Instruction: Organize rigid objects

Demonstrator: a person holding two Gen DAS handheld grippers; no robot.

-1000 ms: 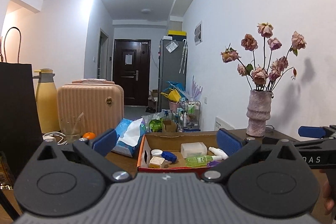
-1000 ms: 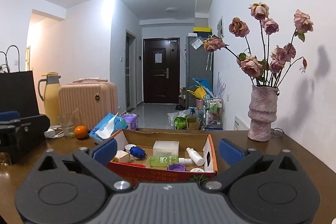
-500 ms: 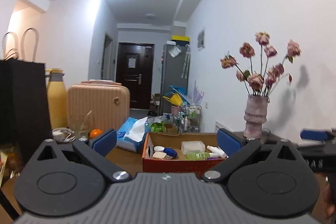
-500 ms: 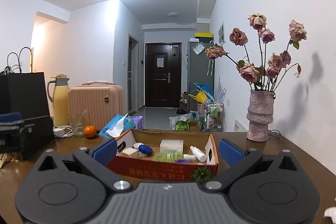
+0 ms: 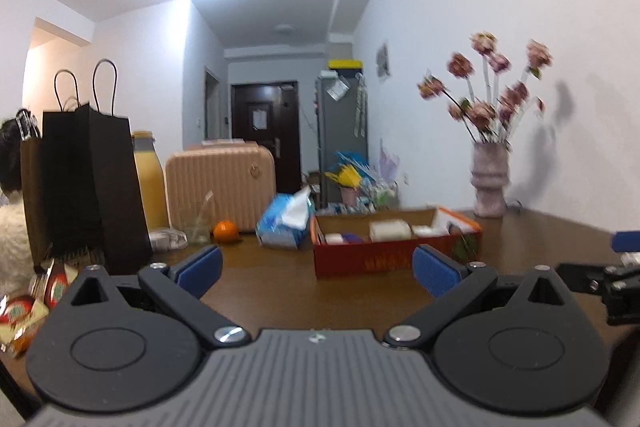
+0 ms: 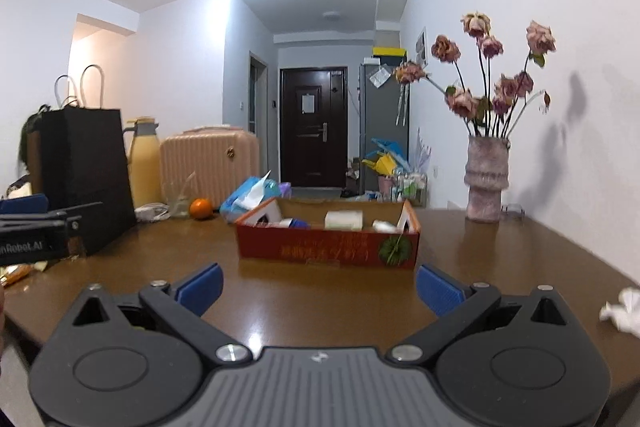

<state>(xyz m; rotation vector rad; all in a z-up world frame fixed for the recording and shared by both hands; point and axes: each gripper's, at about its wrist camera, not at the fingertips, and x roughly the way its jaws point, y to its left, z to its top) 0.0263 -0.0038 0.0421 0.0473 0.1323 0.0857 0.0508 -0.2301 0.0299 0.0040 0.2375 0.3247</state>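
Observation:
A red cardboard box (image 5: 396,255) (image 6: 328,247) stands on the brown table (image 6: 304,303) and holds several small items: a white box (image 6: 343,219), a white bottle (image 6: 384,225), a blue-capped item (image 6: 298,224). My left gripper (image 5: 316,269) is open and empty, well short of the box. My right gripper (image 6: 318,285) is open and empty, in front of the box. Each gripper shows at the edge of the other's view.
A vase of dried roses (image 6: 486,183) stands at the back right. A tissue pack (image 5: 286,223), an orange (image 5: 226,230), a glass (image 5: 195,223), a pink suitcase (image 5: 220,183), a yellow flask (image 5: 149,183) and black paper bags (image 5: 84,187) stand at the left. Crumpled tissue (image 6: 622,311) lies at the right. Snack packets (image 5: 24,307) lie at the near left.
Both grippers have pulled back from the box and away from it; the box looks smaller and more table shows in front. Both stay open and empty.

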